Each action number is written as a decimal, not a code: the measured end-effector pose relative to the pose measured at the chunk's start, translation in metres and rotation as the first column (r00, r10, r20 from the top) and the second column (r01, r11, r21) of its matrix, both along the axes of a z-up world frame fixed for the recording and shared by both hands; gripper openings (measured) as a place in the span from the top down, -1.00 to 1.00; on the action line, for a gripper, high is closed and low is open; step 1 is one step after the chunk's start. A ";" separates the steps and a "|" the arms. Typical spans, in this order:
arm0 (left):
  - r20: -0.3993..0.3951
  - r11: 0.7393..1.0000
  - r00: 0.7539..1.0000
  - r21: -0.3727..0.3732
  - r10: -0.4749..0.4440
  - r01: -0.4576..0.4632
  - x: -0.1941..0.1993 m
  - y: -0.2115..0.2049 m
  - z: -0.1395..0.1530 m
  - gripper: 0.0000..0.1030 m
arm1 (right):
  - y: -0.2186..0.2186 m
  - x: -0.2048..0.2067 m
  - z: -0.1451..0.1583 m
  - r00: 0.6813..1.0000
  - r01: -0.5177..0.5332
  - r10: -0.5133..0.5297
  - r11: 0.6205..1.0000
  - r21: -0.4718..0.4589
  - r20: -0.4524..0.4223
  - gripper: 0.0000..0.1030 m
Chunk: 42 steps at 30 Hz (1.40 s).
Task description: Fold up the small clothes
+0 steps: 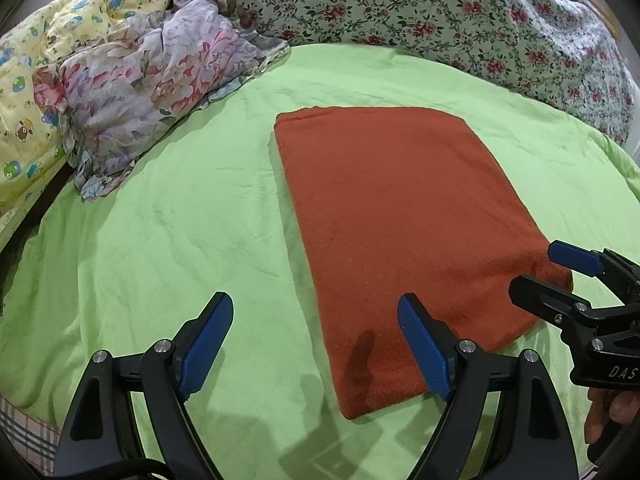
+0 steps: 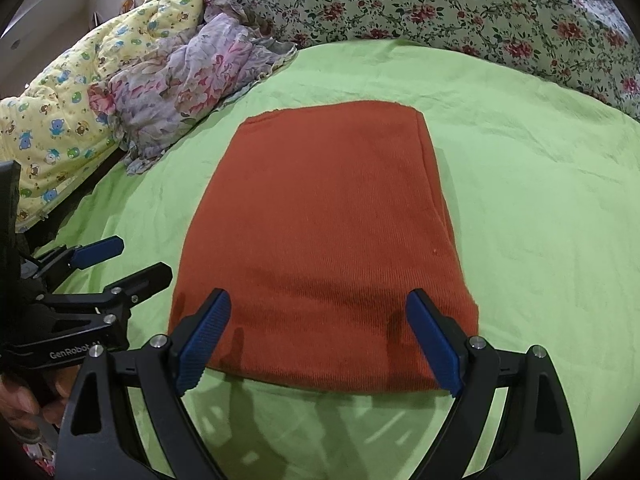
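Observation:
A rust-orange knit garment (image 1: 396,224) lies folded into a flat rectangle on the green sheet (image 1: 168,216); it also shows in the right wrist view (image 2: 320,240). My left gripper (image 1: 316,316) is open and empty, hovering over the garment's near left corner. My right gripper (image 2: 318,312) is open and empty, just above the garment's near edge. The right gripper shows at the right of the left wrist view (image 1: 548,268), and the left gripper shows at the left of the right wrist view (image 2: 136,260). Both cast shadows on the cloth.
A crumpled lilac floral cloth (image 1: 152,80) and a yellow cartoon-print quilt (image 1: 28,92) lie at the far left. A rose-print blanket (image 1: 460,12) runs along the back. The green sheet (image 2: 540,208) extends to the right of the garment.

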<state>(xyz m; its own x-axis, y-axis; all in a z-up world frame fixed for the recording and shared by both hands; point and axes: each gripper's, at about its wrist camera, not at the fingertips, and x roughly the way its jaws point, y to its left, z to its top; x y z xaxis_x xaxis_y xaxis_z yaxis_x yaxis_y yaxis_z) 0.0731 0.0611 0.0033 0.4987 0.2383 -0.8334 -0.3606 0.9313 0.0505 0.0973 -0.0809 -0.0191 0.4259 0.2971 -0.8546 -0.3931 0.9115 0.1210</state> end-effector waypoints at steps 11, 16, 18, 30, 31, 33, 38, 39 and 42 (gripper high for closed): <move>-0.005 1.000 1.000 -0.020 0.005 -0.005 0.002 0.006 -0.004 -0.65 | -0.001 0.004 -0.004 1.000 0.003 -0.003 1.000 -0.001 -0.020 -0.74; 0.010 1.000 1.000 -0.021 -0.001 0.001 0.001 0.004 -0.002 -0.65 | -0.001 0.005 -0.005 1.000 0.008 -0.008 1.000 0.006 -0.022 -0.74; 0.017 1.000 1.000 -0.024 -0.004 0.004 0.000 0.003 -0.001 -0.65 | -0.001 0.005 -0.005 1.000 0.010 -0.010 1.000 0.011 -0.022 -0.74; 0.022 0.999 1.000 -0.029 -0.012 0.013 0.001 0.001 0.000 -0.65 | -0.001 0.005 -0.005 0.999 0.025 -0.025 1.000 0.016 -0.026 -0.74; 0.022 0.999 1.000 -0.029 -0.013 0.014 0.001 0.002 0.000 -0.65 | -0.001 0.005 -0.005 0.999 0.025 -0.025 1.000 0.016 -0.026 -0.74; 0.022 0.999 1.000 -0.029 -0.015 0.015 0.001 0.002 0.000 -0.65 | -0.001 0.005 -0.005 0.999 0.027 -0.026 1.000 0.017 -0.025 -0.74; 0.020 0.999 1.000 -0.032 -0.013 0.014 0.002 0.002 -0.001 -0.65 | -0.001 0.005 -0.006 0.999 0.029 -0.028 0.999 0.018 -0.026 -0.74; 0.020 0.999 1.000 -0.033 -0.013 0.014 0.002 0.002 -0.001 -0.65 | -0.001 0.005 -0.006 0.999 0.028 -0.027 0.999 0.016 -0.025 -0.74; 0.019 0.999 1.000 -0.033 -0.015 0.016 0.002 0.001 -0.001 -0.65 | -0.001 0.005 -0.006 0.999 0.027 -0.027 0.999 0.017 -0.027 -0.74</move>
